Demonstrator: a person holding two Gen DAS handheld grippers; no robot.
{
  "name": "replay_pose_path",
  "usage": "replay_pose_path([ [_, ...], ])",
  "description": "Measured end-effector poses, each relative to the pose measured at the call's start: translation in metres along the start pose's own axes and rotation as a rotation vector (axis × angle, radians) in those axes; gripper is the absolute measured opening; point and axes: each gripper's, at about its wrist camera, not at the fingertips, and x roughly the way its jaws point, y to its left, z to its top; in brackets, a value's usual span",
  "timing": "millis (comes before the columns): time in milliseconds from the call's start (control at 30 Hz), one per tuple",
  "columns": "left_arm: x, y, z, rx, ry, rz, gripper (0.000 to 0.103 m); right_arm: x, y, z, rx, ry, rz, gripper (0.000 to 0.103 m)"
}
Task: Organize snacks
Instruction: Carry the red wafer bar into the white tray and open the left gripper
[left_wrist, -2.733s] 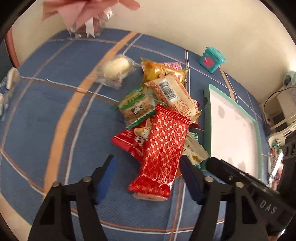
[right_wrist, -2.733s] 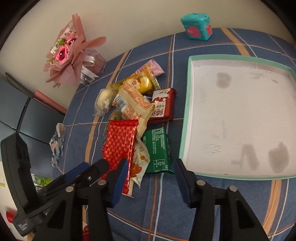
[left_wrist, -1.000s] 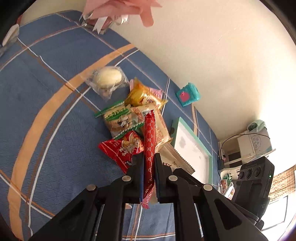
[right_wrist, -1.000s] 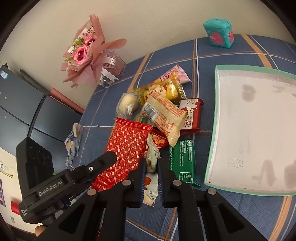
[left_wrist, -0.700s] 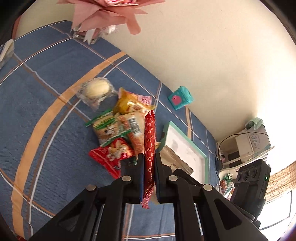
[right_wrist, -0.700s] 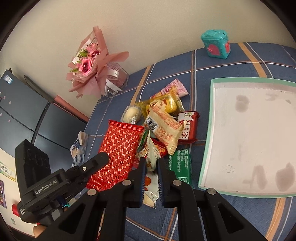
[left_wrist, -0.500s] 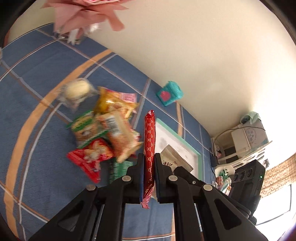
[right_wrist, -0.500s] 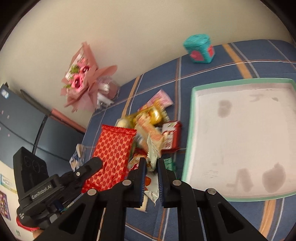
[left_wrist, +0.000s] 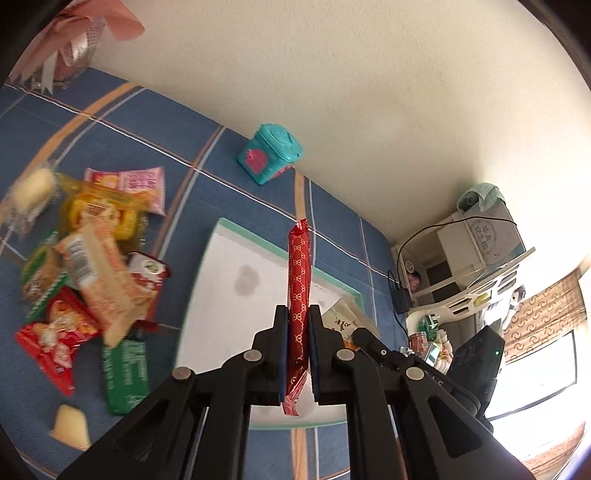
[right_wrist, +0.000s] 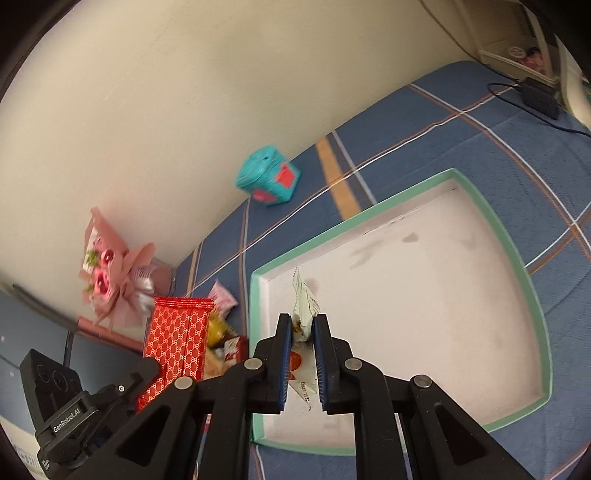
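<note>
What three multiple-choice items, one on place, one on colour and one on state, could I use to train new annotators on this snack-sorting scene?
1. Where does the teal box with a red heart label stand?
A. inside the tray
B. on the blue plaid cloth by the wall
C. on the snack pile

2. What colour is the rim of the shallow white tray?
A. mint green
B. orange
C. black

3. What is the left gripper doing?
A. open over the pile
B. shut on nothing
C. shut on the long red patterned snack packet

Answers:
1 B, since it sits on the cloth at the wall, apart from the tray.
2 A, since a green border frames the white floor.
3 C, since the packet stands edge-on, pinched between both pads.
</note>
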Motion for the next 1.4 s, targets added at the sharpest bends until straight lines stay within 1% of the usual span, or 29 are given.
replay_pose_path([
  [167,0.042,-0.003,0.003,-0.016,0.027,-0.031,0.009,0.005,-0.014,0.014,0.023,-0.017,-0.016,0.013],
  [300,0.067,0.000,0.006,-0.020,0.043,-0.034,0.010,0.011,-0.015,0.025,-0.002,-0.028,-0.034,0.013],
  [367,0.075,0.006,0.009,-0.033,0.049,-0.040,0.009,0.016,-0.015,0.030,-0.009,-0.027,-0.035,0.013],
  [500,0.092,0.014,0.017,-0.036,0.059,-0.036,0.009,0.025,-0.015,0.035,-0.029,-0.019,-0.063,0.013],
  [600,0.104,0.020,0.021,-0.059,0.067,-0.053,0.009,0.034,-0.020,0.037,-0.022,-0.007,-0.073,0.013],
  [733,0.119,0.026,0.021,-0.070,0.091,-0.052,0.009,0.042,-0.029,0.038,-0.008,0.006,-0.089,0.013],
  [867,0.127,0.029,0.021,-0.070,0.113,-0.049,0.010,0.045,-0.034,0.039,0.000,0.011,-0.095,0.013],
  [1067,0.126,0.036,0.021,-0.071,0.131,-0.003,0.010,0.044,-0.039,0.039,0.013,0.020,-0.111,0.013],
  [1100,0.125,0.037,0.021,-0.073,0.134,0.002,0.010,0.044,-0.039,0.039,0.013,0.021,-0.120,0.015],
  [1200,0.119,0.040,0.023,-0.069,0.136,0.026,0.014,0.043,-0.042,0.040,0.018,0.024,-0.137,0.016],
  [1300,0.112,0.040,0.026,-0.051,0.133,0.059,0.022,0.041,-0.046,0.041,0.027,0.029,-0.152,0.016],
  [1367,0.108,0.039,0.028,-0.037,0.129,0.079,0.026,0.039,-0.047,0.042,0.019,0.032,-0.189,0.017],
  [1400,0.106,0.038,0.028,-0.030,0.128,0.088,0.028,0.038,-0.047,0.043,0.015,0.030,-0.211,0.019],
])
